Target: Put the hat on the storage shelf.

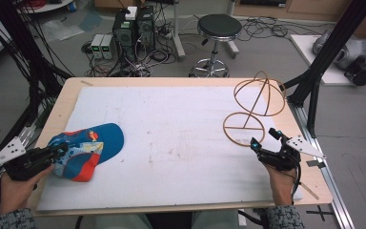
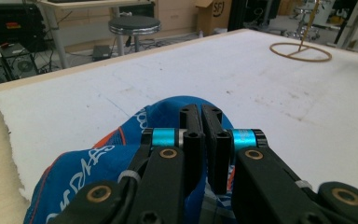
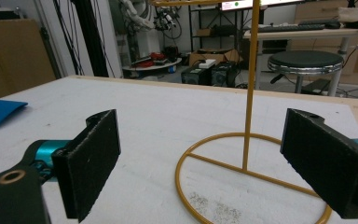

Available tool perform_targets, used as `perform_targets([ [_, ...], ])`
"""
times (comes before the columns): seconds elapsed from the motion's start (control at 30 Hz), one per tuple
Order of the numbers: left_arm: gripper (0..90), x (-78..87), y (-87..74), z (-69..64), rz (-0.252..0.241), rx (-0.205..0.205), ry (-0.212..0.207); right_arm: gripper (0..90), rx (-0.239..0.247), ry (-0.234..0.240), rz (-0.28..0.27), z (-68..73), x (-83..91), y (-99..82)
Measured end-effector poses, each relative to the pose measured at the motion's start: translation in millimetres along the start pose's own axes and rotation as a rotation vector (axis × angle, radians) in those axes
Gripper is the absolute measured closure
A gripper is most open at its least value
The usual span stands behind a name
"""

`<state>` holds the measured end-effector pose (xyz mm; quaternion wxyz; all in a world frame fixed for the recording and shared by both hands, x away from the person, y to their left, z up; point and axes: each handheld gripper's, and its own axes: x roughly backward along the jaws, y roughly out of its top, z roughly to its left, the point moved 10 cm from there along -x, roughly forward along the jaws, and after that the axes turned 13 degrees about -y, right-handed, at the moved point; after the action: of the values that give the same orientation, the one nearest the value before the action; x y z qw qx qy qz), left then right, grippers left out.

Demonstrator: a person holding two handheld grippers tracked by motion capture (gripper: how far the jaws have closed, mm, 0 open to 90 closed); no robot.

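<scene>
Your left gripper (image 1: 59, 151): jaws pressed together, pinching blue-orange cap (image 1: 88, 149) at near-left of white foam mat (image 1: 171, 138). Your right gripper (image 1: 265, 138): jaws spread wide, just beside ring base of gold wire stand (image 1: 252, 102) at mat's right.

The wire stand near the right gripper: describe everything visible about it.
The wire stand is thin golden-yellow wire, metal by its look: a round base ring with a crossbar, a straight upright post, and crossed hoops forming a globe on top. It stands upright on the white mat at the table's right. The open right gripper faces its base without touching.
</scene>
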<state>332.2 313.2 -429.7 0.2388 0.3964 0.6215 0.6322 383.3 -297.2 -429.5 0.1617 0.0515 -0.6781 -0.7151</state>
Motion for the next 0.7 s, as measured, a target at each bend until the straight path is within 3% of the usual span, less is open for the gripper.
perform_targets([
  [0.17, 87.6, -9.9, 11.9, -4.9, -0.030, -0.012, -0.004, 11.0, -0.007, 0.000, 0.000, -0.6, 0.2, 0.3],
  [0.7, 87.7, -49.9, 62.5, -17.9, -0.031, -0.047, -0.043, 11.0, -0.044, -0.006, -0.012, -7.1, 2.0, 1.9],
])
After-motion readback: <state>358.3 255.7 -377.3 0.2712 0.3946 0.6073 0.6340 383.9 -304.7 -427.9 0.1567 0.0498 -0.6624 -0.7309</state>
